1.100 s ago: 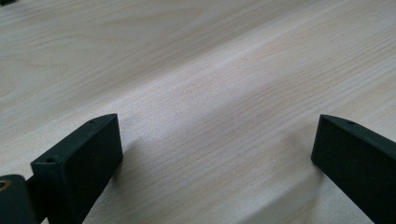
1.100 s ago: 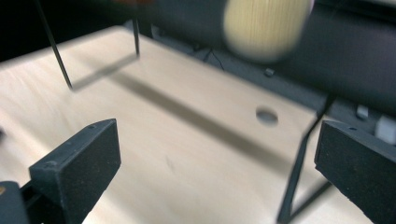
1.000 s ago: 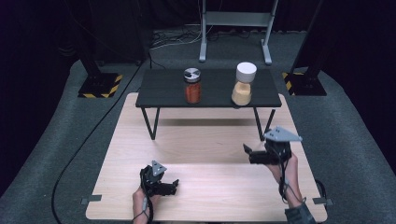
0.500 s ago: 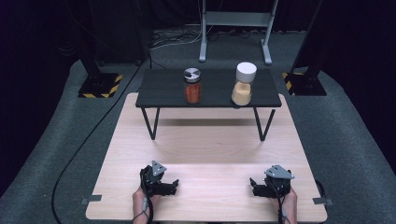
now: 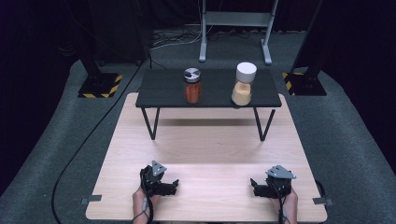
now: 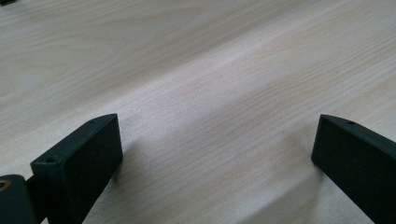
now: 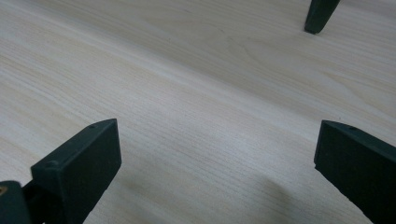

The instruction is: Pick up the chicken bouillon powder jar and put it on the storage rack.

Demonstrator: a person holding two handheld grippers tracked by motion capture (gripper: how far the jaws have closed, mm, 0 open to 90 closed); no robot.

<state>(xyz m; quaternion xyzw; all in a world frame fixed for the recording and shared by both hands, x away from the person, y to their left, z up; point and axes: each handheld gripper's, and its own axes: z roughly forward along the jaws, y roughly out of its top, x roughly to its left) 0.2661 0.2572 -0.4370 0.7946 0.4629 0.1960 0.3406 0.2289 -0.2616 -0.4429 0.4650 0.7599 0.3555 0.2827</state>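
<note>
Two grippers rested low on the pale wooden desk (image 5: pixel 205 149), both near the bottom of the high view: the left gripper (image 5: pixel 173 185) at lower left of centre, the right gripper (image 5: pixel 254 185) at lower right, well apart from each other. Each was held in a hand coming in from the bottom edge. In the left gripper view its fingers (image 6: pixel 84 158) stood spread wide over bare wood grain with nothing between them; in the right gripper view the fingers (image 7: pixel 81 161) were likewise spread wide and empty, close above the boards.

Farther up the frame, a small black table (image 5: pixel 159 91) on thin angled legs stood on the far part of the desk; one leg foot (image 7: pixel 320 16) showed at the upper right of the right gripper view. Two jars sat on the black table, well apart from the grippers. The left jar (image 5: pixel 192 91) had a grey-and-white lid and held something orange-red. The right jar (image 5: pixel 243 88), with a tall white cap, held a pale yellow-orange powder in its lower part.

Around the desk lay grey carpet (image 5: pixel 345 140). A dark cable (image 5: pixel 93 135) ran across it at the left, stands with yellow-black striped bases (image 5: pixel 98 86) flanked the upper sides, and a grey metal frame (image 5: pixel 236 28) stood at the top in a dark room.
</note>
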